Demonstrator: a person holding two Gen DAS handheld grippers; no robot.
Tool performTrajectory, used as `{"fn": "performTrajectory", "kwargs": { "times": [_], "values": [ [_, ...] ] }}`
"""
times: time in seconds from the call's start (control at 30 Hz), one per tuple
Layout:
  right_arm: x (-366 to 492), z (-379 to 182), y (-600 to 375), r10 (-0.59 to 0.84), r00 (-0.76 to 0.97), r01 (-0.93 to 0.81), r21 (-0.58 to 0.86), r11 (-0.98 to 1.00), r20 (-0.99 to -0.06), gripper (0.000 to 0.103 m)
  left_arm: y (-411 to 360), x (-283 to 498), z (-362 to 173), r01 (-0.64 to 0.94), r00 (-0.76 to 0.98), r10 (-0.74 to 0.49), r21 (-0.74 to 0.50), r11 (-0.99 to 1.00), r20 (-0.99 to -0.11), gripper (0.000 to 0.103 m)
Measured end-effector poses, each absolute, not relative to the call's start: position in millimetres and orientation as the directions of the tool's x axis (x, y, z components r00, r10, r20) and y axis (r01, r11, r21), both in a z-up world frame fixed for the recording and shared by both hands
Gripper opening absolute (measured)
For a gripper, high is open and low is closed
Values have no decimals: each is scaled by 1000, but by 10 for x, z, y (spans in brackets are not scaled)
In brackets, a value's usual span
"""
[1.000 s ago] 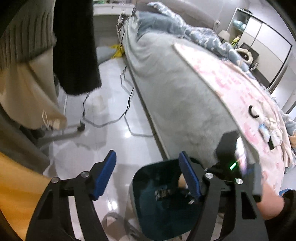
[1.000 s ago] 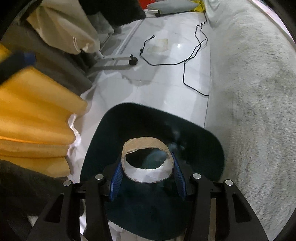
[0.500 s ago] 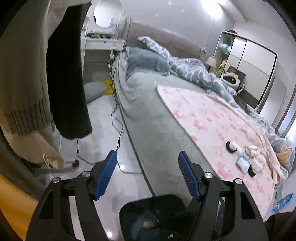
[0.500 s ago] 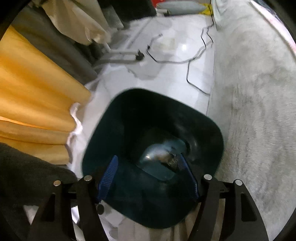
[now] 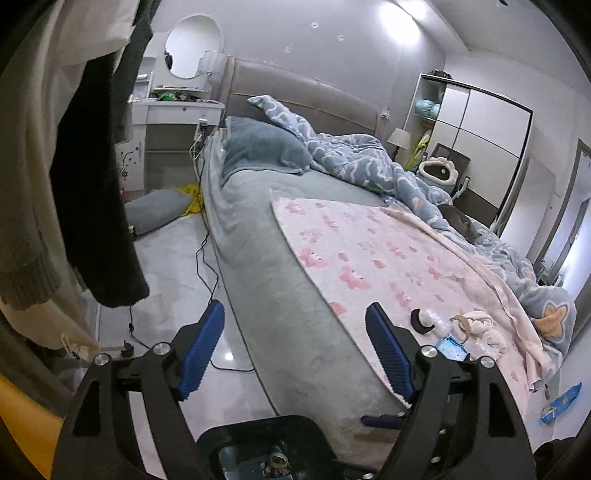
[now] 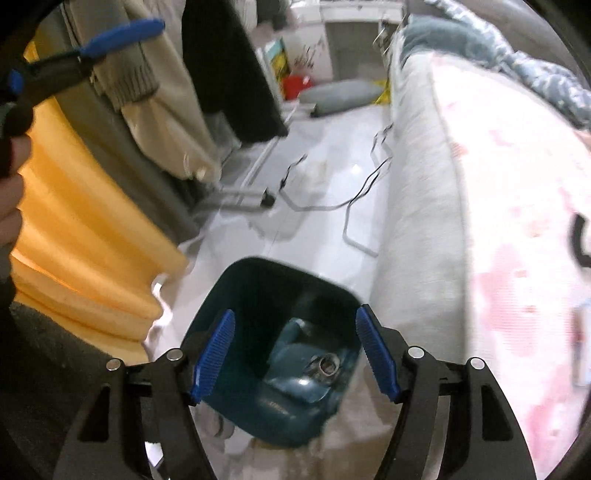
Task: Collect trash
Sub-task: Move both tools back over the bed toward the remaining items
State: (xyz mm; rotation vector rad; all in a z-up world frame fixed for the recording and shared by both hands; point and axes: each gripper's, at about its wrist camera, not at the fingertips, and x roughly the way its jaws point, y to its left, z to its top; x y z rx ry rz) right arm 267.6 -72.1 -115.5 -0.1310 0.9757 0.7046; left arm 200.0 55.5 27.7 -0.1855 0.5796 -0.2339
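A dark teal trash bin stands on the floor beside the bed; its rim also shows in the left wrist view. A tape roll lies inside it. My right gripper is open and empty above the bin. My left gripper is open and empty, raised and facing the bed; it also shows in the right wrist view. On the pink blanket lie a dark ring, a cardboard ring, crumpled tissue and a blue packet.
A blue wrapper lies at the far right. Black cables trail across the white floor. Hanging clothes and an orange curtain crowd the left. A grey cushion lies on the floor near a white dresser.
My right gripper has opened and dropped the cardboard ring into the bin, then pulled back. My left gripper has tilted up from the bin toward the bed.
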Motion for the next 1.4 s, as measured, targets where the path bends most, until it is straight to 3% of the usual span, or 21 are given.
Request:
{"fn": "performTrajectory", "kwargs": {
  "times": [0.53,1.2,1.4],
  "values": [
    [2655,-782,-2001,382,592,-415,139,899,-710,70,-329,2120,189,311,765,-345,-157,937,-544,92],
    [2671,-1009,-2865,270,632,-261,128,957,-726,70,-1122,2221,-117,468,664,-442,-126,875,-604,93],
    [2681,-1063,-2935,289,626,-280,137,950,-724,64,-1285,2256,-235,494,642,-451,-116,862,-620,93]
  ]
}}
